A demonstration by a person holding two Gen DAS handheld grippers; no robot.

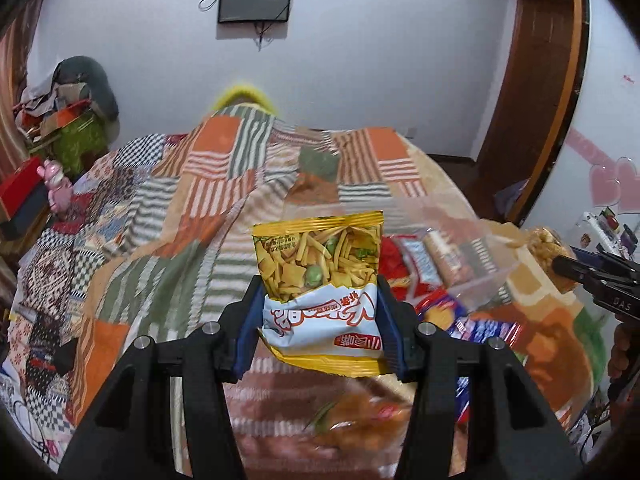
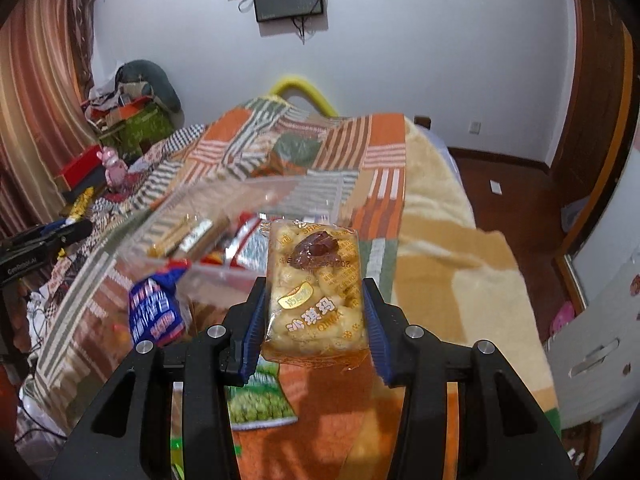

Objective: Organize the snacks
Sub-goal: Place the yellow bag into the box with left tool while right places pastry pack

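Observation:
My left gripper (image 1: 320,292) is shut on a yellow and white snack mix bag (image 1: 318,272) and holds it above the patchwork bedspread. My right gripper (image 2: 314,296) is shut on a clear-wrapped sachima cake (image 2: 316,292); that cake also shows at the right edge of the left wrist view (image 1: 548,252). A clear plastic bin (image 2: 240,200) with several snack packs inside lies on the bed ahead and left of the right gripper; it also shows in the left wrist view (image 1: 476,276), to the right of the left gripper.
A blue snack pack (image 2: 154,312) and a green pea pack (image 2: 260,404) lie on the bed near the right gripper. An orange snack pack (image 1: 360,416) lies under the left gripper. Boxes and a pink toy (image 1: 58,192) crowd the far left. A wooden door frame (image 1: 552,92) stands at right.

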